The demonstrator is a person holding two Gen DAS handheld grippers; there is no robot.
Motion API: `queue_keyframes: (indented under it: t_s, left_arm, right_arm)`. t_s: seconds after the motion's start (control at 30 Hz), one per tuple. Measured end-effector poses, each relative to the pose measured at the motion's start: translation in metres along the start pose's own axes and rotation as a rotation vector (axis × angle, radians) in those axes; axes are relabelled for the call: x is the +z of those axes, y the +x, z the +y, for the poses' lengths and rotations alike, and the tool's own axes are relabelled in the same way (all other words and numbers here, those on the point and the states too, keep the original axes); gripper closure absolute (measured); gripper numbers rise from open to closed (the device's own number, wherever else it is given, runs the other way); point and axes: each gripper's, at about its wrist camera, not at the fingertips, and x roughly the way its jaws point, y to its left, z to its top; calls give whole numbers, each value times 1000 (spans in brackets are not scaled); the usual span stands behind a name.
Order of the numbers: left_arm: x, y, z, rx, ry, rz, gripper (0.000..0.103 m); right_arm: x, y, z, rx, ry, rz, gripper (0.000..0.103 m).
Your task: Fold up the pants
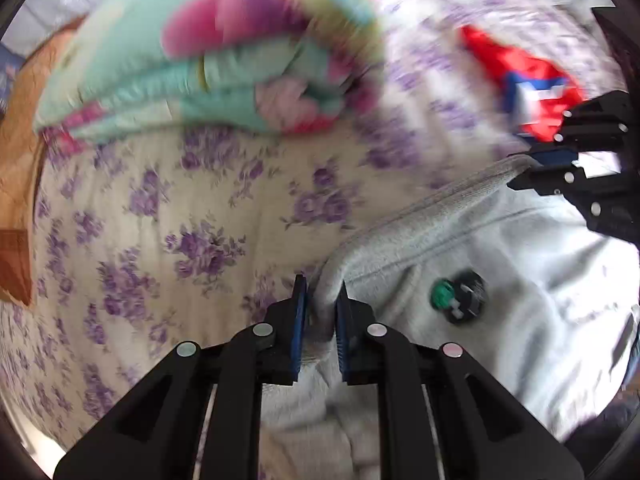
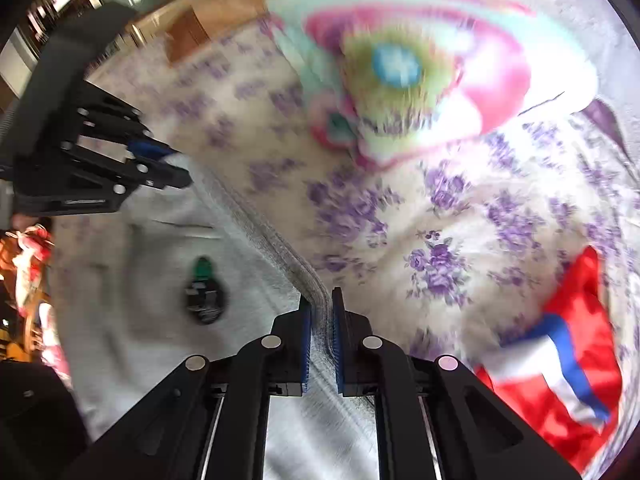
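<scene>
My left gripper (image 1: 322, 312) & right gripper (image 2: 321, 320) each pinch the grey pants' waistband (image 1: 420, 216) above the floral bed (image 1: 180, 220); prob. mid-fold, next lay it over evenly.

Grey pants (image 1: 460, 248) matt fleecy knit cloth, ribbed waistband; floral sheet (image 1: 180, 220) soft matt cotton; grippers (image 1: 322, 320) matt black plastic.

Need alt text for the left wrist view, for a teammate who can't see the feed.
The left gripper is shut on the waistband corner of pale grey pants, while the right gripper pinches the same band further along. Beneath lies a purple-flowered bedsheet, with a pastel folded blanket and a red garment beyond, both blurred.
</scene>
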Motion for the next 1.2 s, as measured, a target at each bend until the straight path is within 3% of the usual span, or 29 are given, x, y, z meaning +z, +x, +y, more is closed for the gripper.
queue_keyframes:
  t_s: [0.2, 0.33, 0.5, 0.63, 0.93, 1.0, 1.07, 1.1, 1.2]
  left_arm:
    - [-44, -71, -21, -72, 102, -96, 90]
    - [-92, -85, -36, -120, 142, -105, 90]
    - [-162, -77, -53, -158, 143, -50, 90]
    - [-201, -55, -57, -158, 138, 11, 90]
    - [-221, -37, -61, -149, 175, 64, 86]
    - [-226, -43, -65, -145, 207, 80, 76]
    - [-237, -52, -66, -134, 218, 101, 35]
    - [-244, -59, -66, -107, 224, 95, 30]
    - [-260, -81, -61, -93, 195, 77, 29]
  right_arm:
    - [-33, -70, 47, 40, 40, -45, 93]
    - [-75, -85, 102, 105, 79, -57, 93]
    - [-134, -53, 168, 153, 150, -3, 93]
    - [-162, -21, 202, 163, 222, 37, 93]
    - [-183, 20, 216, 141, 278, 104, 93]
    - [-188, 35, 213, 144, 313, 118, 93]
    - [-189, 40, 209, 143, 339, 118, 93]
    - [-190, 41, 208, 141, 350, 116, 93]
    - [-191, 44, 210, 127, 348, 109, 93]
